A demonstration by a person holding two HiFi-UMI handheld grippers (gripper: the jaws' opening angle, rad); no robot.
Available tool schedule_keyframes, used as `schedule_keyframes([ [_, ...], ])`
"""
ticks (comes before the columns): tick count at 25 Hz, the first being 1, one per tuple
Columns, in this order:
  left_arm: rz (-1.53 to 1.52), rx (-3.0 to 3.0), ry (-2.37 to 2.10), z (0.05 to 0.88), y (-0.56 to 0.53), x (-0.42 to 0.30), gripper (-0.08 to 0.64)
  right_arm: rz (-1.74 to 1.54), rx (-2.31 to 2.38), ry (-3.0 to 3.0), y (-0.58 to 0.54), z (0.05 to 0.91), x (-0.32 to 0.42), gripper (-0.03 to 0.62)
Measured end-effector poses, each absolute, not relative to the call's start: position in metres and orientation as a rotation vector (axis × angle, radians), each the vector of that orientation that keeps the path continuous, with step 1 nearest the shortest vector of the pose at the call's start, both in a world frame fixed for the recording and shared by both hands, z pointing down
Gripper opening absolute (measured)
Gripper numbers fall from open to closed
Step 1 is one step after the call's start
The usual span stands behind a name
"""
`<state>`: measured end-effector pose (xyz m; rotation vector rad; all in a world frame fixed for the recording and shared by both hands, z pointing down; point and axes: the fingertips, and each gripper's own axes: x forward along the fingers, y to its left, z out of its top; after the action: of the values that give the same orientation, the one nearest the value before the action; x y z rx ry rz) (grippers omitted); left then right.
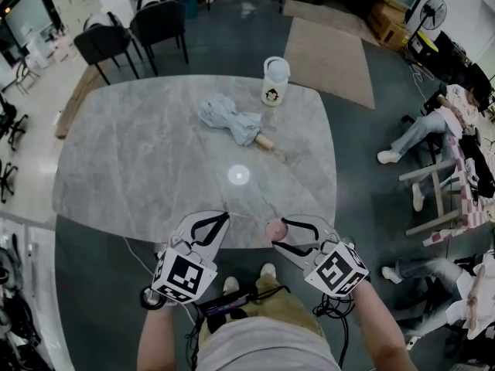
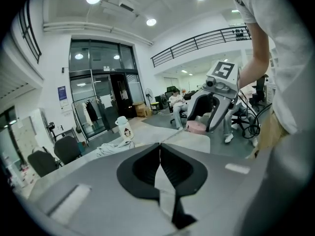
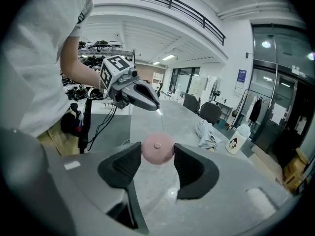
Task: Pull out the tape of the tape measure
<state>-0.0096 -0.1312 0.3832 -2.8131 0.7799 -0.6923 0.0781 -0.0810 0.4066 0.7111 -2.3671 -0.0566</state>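
A round pink tape measure (image 1: 274, 228) hangs just off the near edge of the marble table (image 1: 139, 168), and my right gripper (image 1: 279, 233) is shut on its sides. In the right gripper view the pink case (image 3: 157, 148) sits squeezed between the two dark pads. A thin pale tape (image 3: 161, 123) runs from the case up to my left gripper (image 3: 156, 107), whose jaws are shut on the tape's end. In the head view my left gripper (image 1: 225, 216) is a short way left of the case. From the left gripper view the jaws meet in a line, and the tape measure (image 2: 197, 127) shows beyond in the right gripper (image 2: 201, 125).
A folded grey umbrella (image 1: 231, 120) with a wooden handle lies at the table's far middle, and a white bottle (image 1: 275, 81) stands behind it. Dark chairs (image 1: 158, 23) stand at the far left. People sit at the right (image 1: 433, 122). A rug (image 1: 329, 56) lies beyond the table.
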Motion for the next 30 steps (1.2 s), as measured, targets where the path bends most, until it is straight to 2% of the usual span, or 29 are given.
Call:
schedule_keyframes([
  [5, -0.665, -2.798, 1.054, 0.384, -0.158, -0.051, 0.021, -0.024, 0.762, -2.32, -0.085, 0.418, 0.099, 0.21],
  [21, -0.586, -2.537, 1.867, 0.376, -0.212, -0.246, 0.02, 0.096, 0.897, -2.195, -0.086, 0.443, 0.177, 0.21],
  [30, -0.542, -2.406, 2.16, 0.387, -0.223, -0.328, 0.02, 0.165, 0.985, -2.101, -0.087, 0.46, 0.216, 0.21],
])
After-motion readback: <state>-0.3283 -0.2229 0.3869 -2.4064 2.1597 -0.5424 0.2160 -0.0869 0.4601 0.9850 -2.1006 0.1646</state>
